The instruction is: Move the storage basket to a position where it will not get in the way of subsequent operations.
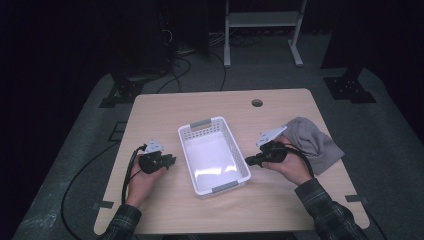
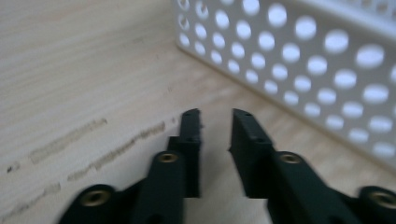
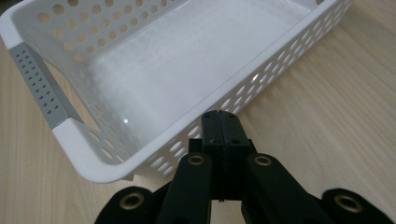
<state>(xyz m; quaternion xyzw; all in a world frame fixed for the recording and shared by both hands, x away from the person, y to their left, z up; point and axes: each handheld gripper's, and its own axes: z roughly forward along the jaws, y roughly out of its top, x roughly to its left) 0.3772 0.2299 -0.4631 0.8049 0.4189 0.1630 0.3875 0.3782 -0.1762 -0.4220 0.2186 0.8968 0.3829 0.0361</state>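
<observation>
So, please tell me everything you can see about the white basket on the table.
The white basket is a rectangular tray that looks like plastic, with round holes in its walls and a smooth, glossy floor. Each short end has a grey perforated handle strip. It is empty, upright, and sits slightly turned near the middle of the wooden table. Nothing touches it; the left gripper and the right gripper are beside its long walls.

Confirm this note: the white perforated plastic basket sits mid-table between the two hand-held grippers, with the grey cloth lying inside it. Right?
Not quite. The white perforated plastic basket is empty, as the right gripper view shows; the grey cloth lies on the light wooden table behind the right hand-held gripper, as the high view shows. The basket does sit mid-table between that and the left hand-held gripper.
</observation>
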